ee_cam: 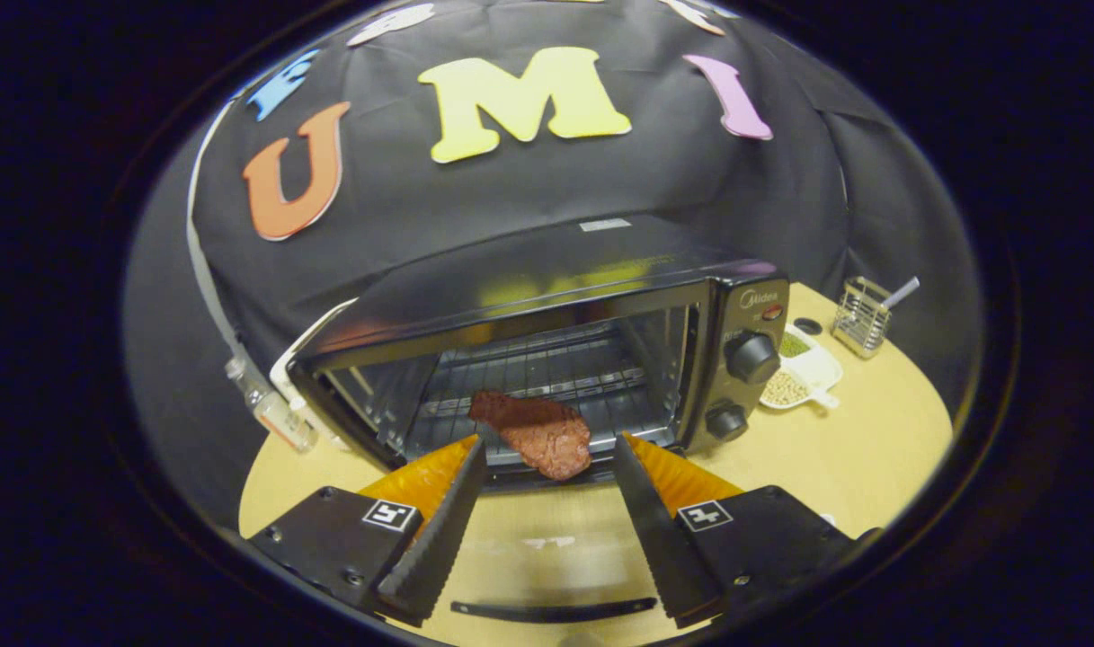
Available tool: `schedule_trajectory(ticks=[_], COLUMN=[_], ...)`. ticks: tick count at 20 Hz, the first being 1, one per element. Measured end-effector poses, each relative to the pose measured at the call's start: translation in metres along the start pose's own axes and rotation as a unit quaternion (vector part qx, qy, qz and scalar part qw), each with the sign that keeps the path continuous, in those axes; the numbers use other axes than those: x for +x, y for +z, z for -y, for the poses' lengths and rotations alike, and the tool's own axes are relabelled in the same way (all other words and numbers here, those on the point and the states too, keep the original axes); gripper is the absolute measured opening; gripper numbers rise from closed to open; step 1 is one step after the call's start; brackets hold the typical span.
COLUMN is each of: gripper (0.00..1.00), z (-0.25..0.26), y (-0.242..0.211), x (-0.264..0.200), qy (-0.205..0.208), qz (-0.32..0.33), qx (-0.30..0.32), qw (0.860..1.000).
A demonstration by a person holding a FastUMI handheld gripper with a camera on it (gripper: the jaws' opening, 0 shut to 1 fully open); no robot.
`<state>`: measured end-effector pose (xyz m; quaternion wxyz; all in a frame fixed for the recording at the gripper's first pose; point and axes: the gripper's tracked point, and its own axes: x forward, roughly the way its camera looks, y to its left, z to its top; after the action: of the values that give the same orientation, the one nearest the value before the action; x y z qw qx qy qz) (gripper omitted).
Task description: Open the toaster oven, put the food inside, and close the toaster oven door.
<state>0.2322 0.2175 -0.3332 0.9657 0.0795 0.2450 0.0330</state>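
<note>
Gripper (550, 454) fingers stood spread, nothing pinched — door (547, 575) lay folded down beneath them. Steak (538, 431), reddish-brown and flat, rested on the rack at the oven (555, 359) mouth's front edge, just ahead between the fingertips — open rack behind it.

Tool (549, 449) spread wide before steak (535, 433) on oven (547, 359) rack.

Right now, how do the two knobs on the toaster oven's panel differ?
The upper knob looks larger and sits just under the small red light; the lower knob looks smaller, near the panel's bottom. Both are dark, round, on the toaster oven. The gripper is open, the meat just ahead of its fingers.
</note>
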Motion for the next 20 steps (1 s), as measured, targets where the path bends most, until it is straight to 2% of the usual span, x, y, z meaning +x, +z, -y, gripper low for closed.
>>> schedule_trajectory(ticks=[3, 7, 12, 20], gripper=[0.91, 0.92, 0.92, 0.92], z=[0.003, 0.015, 0.027, 0.042], y=[-0.014, -0.034, -0.078, -0.143], x=[-0.03, -0.06, -0.086, -0.089], qy=[0.013, 0.016, 0.022, 0.02], qz=[-0.015, -0.027, -0.063, -0.116], qx=[-0.008, -0.06, -0.08, -0.07], qw=[1.0, 0.998, 0.995, 0.991])
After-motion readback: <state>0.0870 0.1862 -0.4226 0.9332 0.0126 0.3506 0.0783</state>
